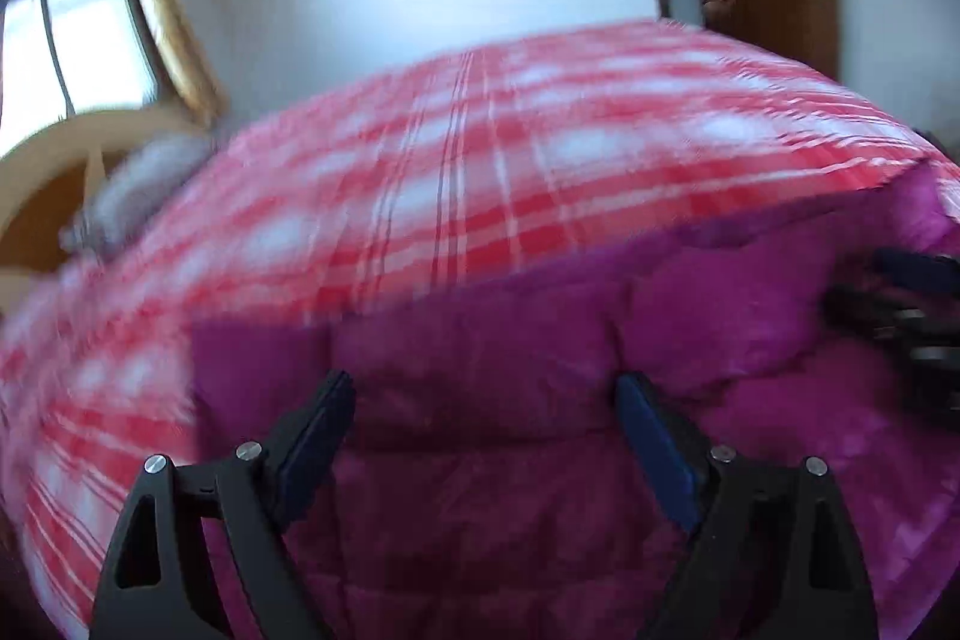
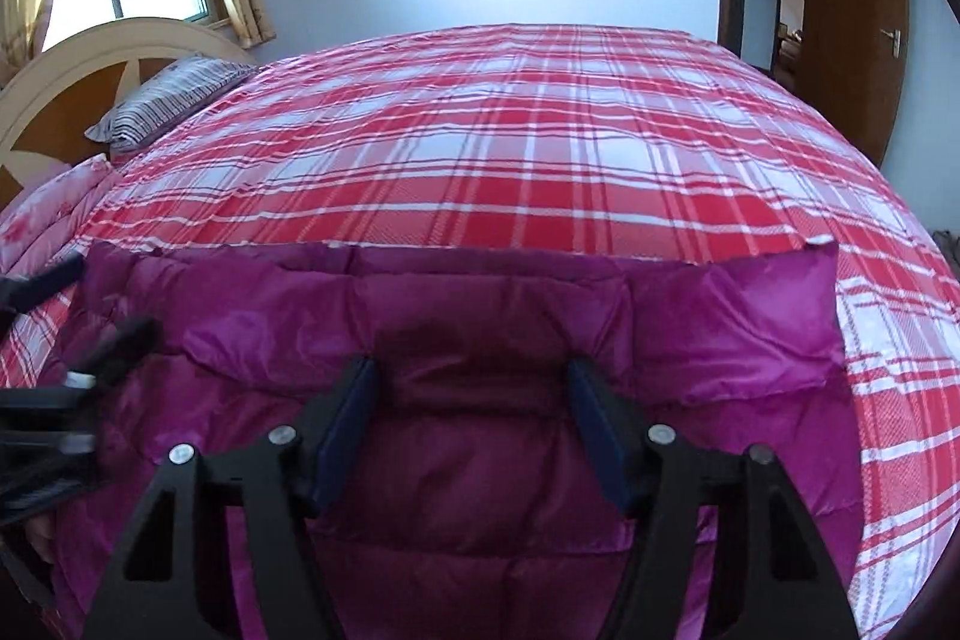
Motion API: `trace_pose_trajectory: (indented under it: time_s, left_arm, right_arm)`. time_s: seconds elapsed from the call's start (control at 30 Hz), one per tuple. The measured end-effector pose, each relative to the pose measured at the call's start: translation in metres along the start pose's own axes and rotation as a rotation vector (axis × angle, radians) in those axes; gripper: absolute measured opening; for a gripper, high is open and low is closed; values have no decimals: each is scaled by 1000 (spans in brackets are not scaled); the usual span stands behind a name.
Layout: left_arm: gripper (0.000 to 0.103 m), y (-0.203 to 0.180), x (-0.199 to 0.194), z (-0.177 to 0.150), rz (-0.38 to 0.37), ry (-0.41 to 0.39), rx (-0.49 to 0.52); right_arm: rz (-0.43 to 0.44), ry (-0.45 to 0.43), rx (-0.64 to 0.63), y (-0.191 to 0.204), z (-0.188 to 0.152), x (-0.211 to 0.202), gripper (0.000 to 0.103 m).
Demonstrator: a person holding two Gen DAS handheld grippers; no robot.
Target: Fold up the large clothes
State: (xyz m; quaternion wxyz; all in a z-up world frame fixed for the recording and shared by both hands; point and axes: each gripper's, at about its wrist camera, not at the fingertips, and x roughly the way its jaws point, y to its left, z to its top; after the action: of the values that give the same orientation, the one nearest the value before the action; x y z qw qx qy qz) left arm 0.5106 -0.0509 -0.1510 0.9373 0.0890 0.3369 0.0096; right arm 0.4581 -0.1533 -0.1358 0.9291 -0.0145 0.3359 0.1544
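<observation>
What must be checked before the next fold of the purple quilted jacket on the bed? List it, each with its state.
1. Purple quilted padded jacket lies on the red and white plaid bedspread: ok.
2. Left gripper jaws open, nothing between the pads: ok.
3. Right gripper jaws open above the jacket, pads not pressing on cloth: ok.
4. Far edge of the jacket straight: ok in the right wrist view.
5. Far right corner flat: not ok, it stands up a little.
6. Near hem of the jacket: cannot tell, hidden below both grippers.
</observation>
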Motion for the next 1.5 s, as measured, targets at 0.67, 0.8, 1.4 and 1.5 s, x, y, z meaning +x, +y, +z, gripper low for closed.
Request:
trace_pose_trajectory:
  time_s: [0.67,0.8,1.4,1.5]
  left_arm:
    - [92,1,9,6,22,-9,-12]
    - [92,33,-1,14,70,-66,-82]
    - [102,62,57,0,40,96,-222]
    - [102,60,58,-1,43,99,-219]
  right_arm:
    - [11,36,58,-3,-7,28,74]
    - [-1,42,54,-2,-8,30,74]
    - [-12,66,52,-3,-8,36,76]
    - [-15,67,50,-2,-9,36,77]
